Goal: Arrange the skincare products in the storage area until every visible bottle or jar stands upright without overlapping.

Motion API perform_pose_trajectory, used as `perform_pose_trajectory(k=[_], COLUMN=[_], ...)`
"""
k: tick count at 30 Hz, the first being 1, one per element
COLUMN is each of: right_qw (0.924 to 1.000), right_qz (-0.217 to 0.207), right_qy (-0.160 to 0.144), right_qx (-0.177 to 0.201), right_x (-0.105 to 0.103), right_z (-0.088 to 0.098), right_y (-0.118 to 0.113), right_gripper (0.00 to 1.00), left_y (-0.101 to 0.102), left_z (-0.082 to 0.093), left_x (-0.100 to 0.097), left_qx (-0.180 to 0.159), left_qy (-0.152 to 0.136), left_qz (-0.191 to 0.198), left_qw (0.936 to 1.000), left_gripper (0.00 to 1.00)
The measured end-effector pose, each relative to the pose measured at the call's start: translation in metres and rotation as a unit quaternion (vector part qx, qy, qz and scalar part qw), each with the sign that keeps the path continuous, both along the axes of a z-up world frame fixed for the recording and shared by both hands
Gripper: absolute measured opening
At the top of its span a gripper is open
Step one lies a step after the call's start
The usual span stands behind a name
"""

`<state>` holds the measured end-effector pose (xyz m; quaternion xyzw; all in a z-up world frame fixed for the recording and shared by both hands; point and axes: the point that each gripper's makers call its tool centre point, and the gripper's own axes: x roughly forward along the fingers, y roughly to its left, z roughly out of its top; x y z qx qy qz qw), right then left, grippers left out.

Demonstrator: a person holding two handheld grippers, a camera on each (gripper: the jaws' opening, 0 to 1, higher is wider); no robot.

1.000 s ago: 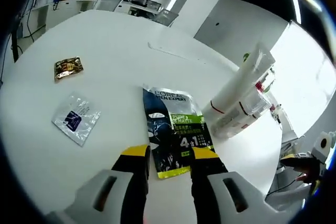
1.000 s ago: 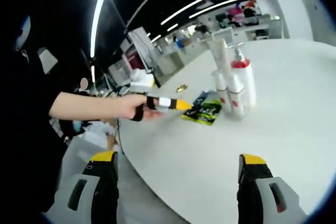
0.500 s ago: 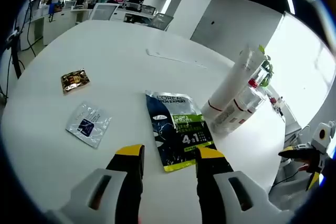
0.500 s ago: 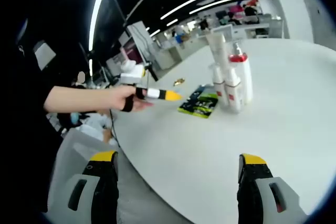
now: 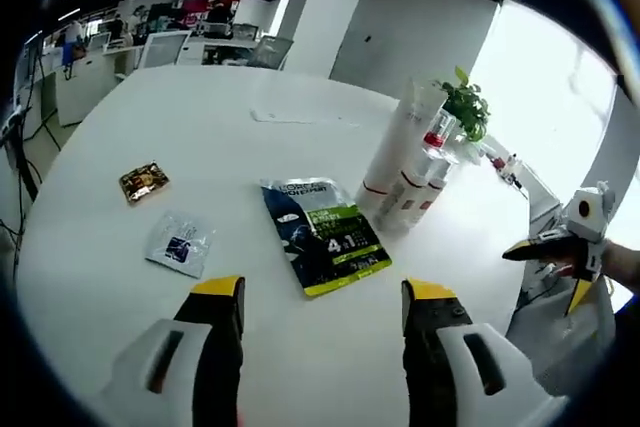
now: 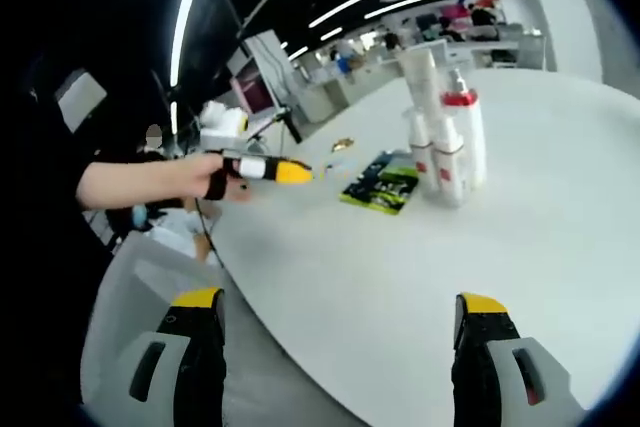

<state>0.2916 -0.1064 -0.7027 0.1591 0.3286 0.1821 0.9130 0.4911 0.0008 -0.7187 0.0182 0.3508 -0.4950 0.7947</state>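
We see the left gripper (image 5: 318, 297) now pulled back from the face-mask sachet (image 5: 322, 233), its jaws spread wider than before.

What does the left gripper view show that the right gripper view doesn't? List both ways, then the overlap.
Left gripper view: a potted plant and a white sachet with a blue label. Right gripper view: the person's dark sleeve. Both: the white table, the standing bottles, the L'Oreal sachet and the gold sachet.
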Motion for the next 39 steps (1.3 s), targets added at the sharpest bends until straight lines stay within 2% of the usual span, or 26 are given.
perform_pose_trajectory(k=[5,9,13,23,29,35,39], right_qw=[1.0,1.0,0.9999,0.9998,0.9998,0.9997,0.9996], right_qz=[0.001,0.004,0.004,0.002,0.0,-0.006,-0.01], right_qy=[-0.004,-0.006,-0.008,-0.014,-0.016,-0.019,-0.02], right_qx=[-0.001,-0.005,-0.007,-0.013,-0.014,-0.017,-0.019], right_x=[0.0,-0.002,-0.003,-0.007,-0.009,-0.012,-0.012], right_z=[0.003,0.006,0.008,0.014,0.016,0.018,0.02], right_y=[0.001,0.003,0.003,0.002,0.0,-0.002,-0.005], right_gripper=[0.99,0.99,0.99,0.99,0.98,0.98,0.99], left_y=[0.014,0.024,0.034,0.051,0.068,0.085,0.092], left_z=[0.005,0.014,0.015,0.029,0.029,0.028,0.029], left_x=[-0.013,-0.022,-0.033,-0.054,-0.064,-0.072,-0.075], left_qx=[0.006,-0.007,0.004,-0.004,0.012,0.009,0.005], left_qy=[-0.005,-0.014,-0.012,-0.016,-0.027,-0.02,-0.027], left_qz=[-0.011,-0.009,-0.015,-0.009,-0.007,0.01,0.017], left_qw=[0.9999,0.9998,0.9998,0.9998,0.9995,0.9997,0.9995], left_gripper=[0.67,0.73,0.81,0.92,0.96,0.99,0.99])
